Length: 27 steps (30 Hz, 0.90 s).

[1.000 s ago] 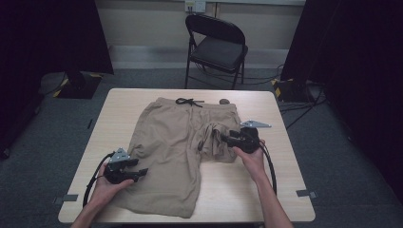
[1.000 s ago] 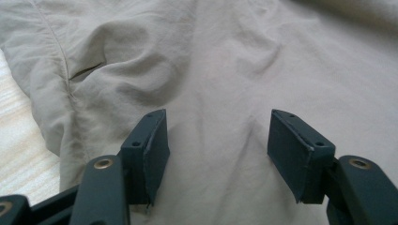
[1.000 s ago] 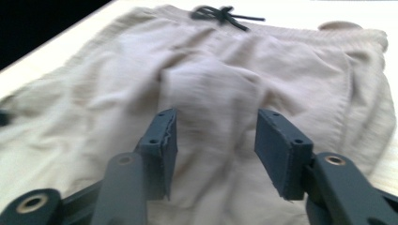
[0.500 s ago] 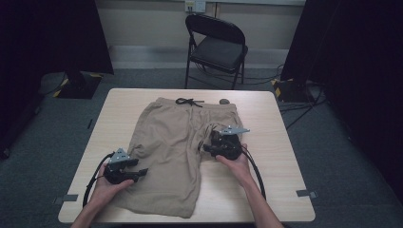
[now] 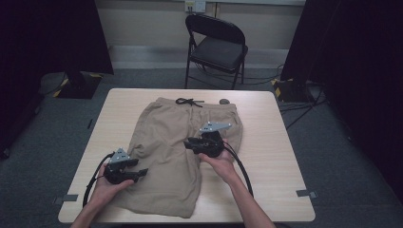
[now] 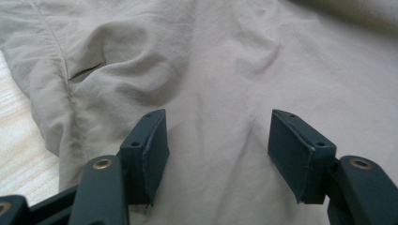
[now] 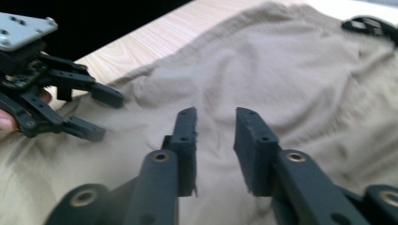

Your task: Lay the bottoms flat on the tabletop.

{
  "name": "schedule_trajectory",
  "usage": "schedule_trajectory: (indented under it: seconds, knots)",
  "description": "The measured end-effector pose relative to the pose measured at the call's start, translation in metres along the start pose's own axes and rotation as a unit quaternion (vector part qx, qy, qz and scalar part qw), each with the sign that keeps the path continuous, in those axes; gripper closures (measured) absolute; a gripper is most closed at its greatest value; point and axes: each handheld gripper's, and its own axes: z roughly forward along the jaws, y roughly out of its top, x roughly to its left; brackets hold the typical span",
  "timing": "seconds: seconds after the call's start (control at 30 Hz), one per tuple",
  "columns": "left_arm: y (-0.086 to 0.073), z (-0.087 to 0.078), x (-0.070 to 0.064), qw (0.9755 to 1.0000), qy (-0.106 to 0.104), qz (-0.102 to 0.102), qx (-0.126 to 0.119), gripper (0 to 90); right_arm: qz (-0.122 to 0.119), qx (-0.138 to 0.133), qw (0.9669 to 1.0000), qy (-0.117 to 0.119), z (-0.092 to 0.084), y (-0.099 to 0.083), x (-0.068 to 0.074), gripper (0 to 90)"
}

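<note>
Khaki shorts point(image 5: 166, 156) lie flat on the wooden table point(image 5: 285, 142), with the waistband and its black drawstring point(image 5: 188, 101) at the far side. My left gripper point(image 5: 142, 173) rests at the outer edge of the near-left leg, pointing right. Its jaws stand open over the cloth point(image 6: 234, 56) in the left gripper view point(image 6: 218, 140). My right gripper point(image 5: 187, 142) hovers over the middle of the shorts, pointing left. Its jaws point(image 7: 216, 122) have just been closing and are still apart, with no fold of the shorts point(image 7: 281, 61) between them. The left gripper point(image 7: 105, 115) shows beyond them.
The shorts' right leg looks shorter than the left, ending near the right hand. A small dark object point(image 5: 223, 101) lies by the waistband. A black folding chair point(image 5: 216, 47) stands behind the table. Bare tabletop shows on the right and the far left.
The right gripper has moved left, from the shorts' right edge to their middle, and its jaws have narrowed. The left gripper has stayed put.
</note>
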Motion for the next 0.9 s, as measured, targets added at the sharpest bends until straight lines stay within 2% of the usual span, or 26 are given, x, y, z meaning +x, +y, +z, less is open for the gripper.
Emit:
schedule_trajectory:
  seconds: [0.17,0.43,0.53,0.67,0.7,0.83,0.87,0.9]
  knots:
    - [0.000,0.000,0.001,1.0000,-0.002,-0.002,-0.001,37.6,0.031,-0.008,0.9994,-0.014,-0.012,-0.016,-0.018,61.4]
    - [0.000,0.000,0.000,1.0000,-0.004,-0.002,-0.001,37.6,0.039,-0.015,0.9981,-0.045,-0.034,-0.026,-0.033,54.2]
    - [0.000,0.000,0.000,1.0000,-0.004,-0.001,-0.001,37.6,0.041,0.003,0.9964,-0.073,-0.031,-0.032,-0.037,49.6]
    - [0.000,0.000,0.000,1.0000,-0.003,-0.002,-0.001,37.6,0.034,0.025,0.9956,-0.083,-0.017,-0.039,-0.040,45.9]
    - [0.000,0.000,0.000,1.0000,-0.004,-0.001,-0.001,37.6,0.035,0.027,0.9955,-0.083,-0.013,-0.040,-0.041,48.2]
    - [0.000,0.000,0.000,1.0000,-0.003,-0.001,-0.001,37.6,0.042,0.027,0.9961,-0.073,0.000,-0.039,-0.046,82.0]
    - [0.000,0.000,0.000,1.0000,-0.004,-0.002,-0.002,37.5,0.042,0.024,0.9965,-0.068,0.001,-0.037,-0.045,87.9]
    - [0.000,0.000,0.001,1.0000,-0.002,-0.002,-0.001,37.6,0.041,0.017,0.9973,-0.058,0.001,-0.034,-0.043,89.9]
